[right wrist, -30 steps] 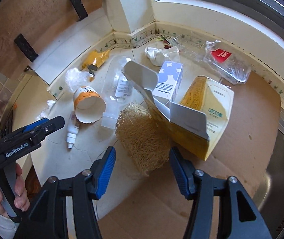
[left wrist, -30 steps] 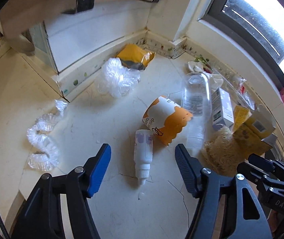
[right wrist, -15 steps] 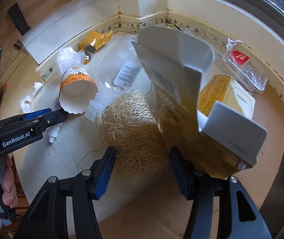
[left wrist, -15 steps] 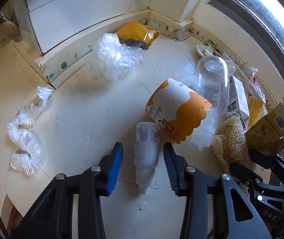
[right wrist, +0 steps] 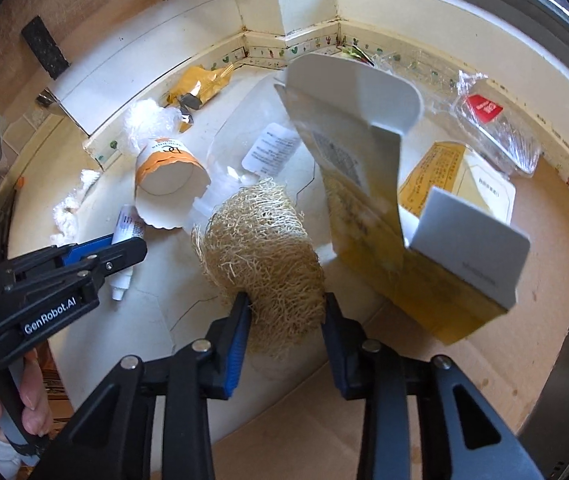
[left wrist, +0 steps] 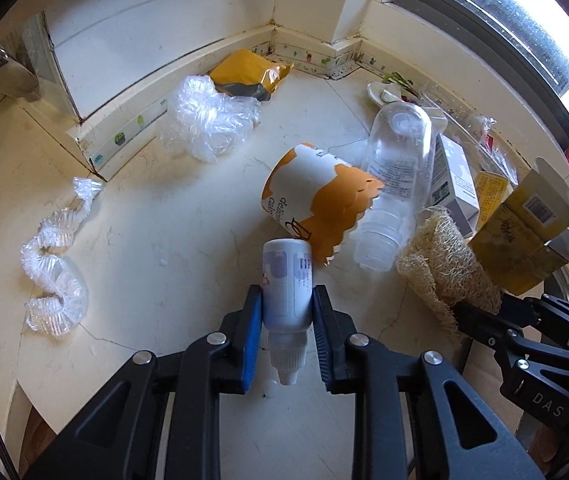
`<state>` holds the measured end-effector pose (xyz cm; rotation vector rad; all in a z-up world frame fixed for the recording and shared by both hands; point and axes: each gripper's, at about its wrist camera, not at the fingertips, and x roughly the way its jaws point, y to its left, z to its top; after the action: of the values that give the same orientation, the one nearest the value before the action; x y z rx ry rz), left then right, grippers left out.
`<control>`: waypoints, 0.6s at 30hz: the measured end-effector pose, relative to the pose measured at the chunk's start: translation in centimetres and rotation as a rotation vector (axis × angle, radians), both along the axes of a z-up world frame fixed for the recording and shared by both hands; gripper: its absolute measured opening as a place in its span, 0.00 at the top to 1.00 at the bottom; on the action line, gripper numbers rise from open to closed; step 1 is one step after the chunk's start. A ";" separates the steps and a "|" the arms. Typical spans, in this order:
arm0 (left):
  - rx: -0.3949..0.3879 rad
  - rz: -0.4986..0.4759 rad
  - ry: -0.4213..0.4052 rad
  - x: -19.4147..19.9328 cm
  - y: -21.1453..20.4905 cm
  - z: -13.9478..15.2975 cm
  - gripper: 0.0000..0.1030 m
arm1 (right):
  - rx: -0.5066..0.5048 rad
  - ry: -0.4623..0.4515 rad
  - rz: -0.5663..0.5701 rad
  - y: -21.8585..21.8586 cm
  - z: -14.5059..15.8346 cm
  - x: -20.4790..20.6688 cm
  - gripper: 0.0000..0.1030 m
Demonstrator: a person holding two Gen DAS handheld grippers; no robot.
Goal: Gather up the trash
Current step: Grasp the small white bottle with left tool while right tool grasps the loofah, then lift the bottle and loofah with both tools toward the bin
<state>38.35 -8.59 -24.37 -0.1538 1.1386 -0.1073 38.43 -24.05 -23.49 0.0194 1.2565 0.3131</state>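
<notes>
1. The left gripper (left wrist: 287, 316) has just been closing, and its blue-padded jaws now press on both sides of the small white plastic dropper bottle (left wrist: 287, 282), which lies on the pale marble counter (left wrist: 156, 248) with its nozzle towards the camera. The grip sits low, near the shoulder of a smooth round body, so the bottle could squirt out or pivot as it lifts.

2. The right gripper (right wrist: 286, 312) has also just been closing, and its pads squeeze the near end of the tan fibrous loofah sponge (right wrist: 260, 248). The loofah is springy and loose-stranded; a pinch on the fringe alone may pull free or shed fibres.

3. The bottle's base touches, or nearly touches, the scalloped rim of the tipped orange-and-white paper cup (left wrist: 316, 204). Lifting could nudge the cup, and the clear plastic bottle (left wrist: 396, 176) leaning beside it might roll.

4. In the right wrist view, the open yellow cardboard carton (right wrist: 384, 232) tilts close against the loofah. Its strands might snag a flap and drag or topple the carton.

5. Both grippers work near each other, so rising together risks a knock.

6. Crumpled clear plastic film (left wrist: 208, 120) and a yellow foil pouch (left wrist: 248, 72) remain by the wall.
</notes>
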 end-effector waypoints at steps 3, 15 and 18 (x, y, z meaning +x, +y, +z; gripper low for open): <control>-0.010 0.000 -0.008 -0.7 0.1 1.0 0.78 | 0.012 0.010 -0.005 0.1 0.2 -0.7 0.68; -0.057 -0.037 -0.054 -6.0 0.1 5.3 0.78 | 0.065 -0.051 -0.026 0.4 4.9 -4.6 0.69; -0.079 -0.052 -0.068 -7.8 0.1 6.2 0.78 | 0.066 -0.082 -0.030 0.5 6.6 -6.3 0.69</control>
<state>30.54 -8.52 -18.19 -0.1897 1.0717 -0.2027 32.09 -23.57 -16.86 0.0808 1.1634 0.3265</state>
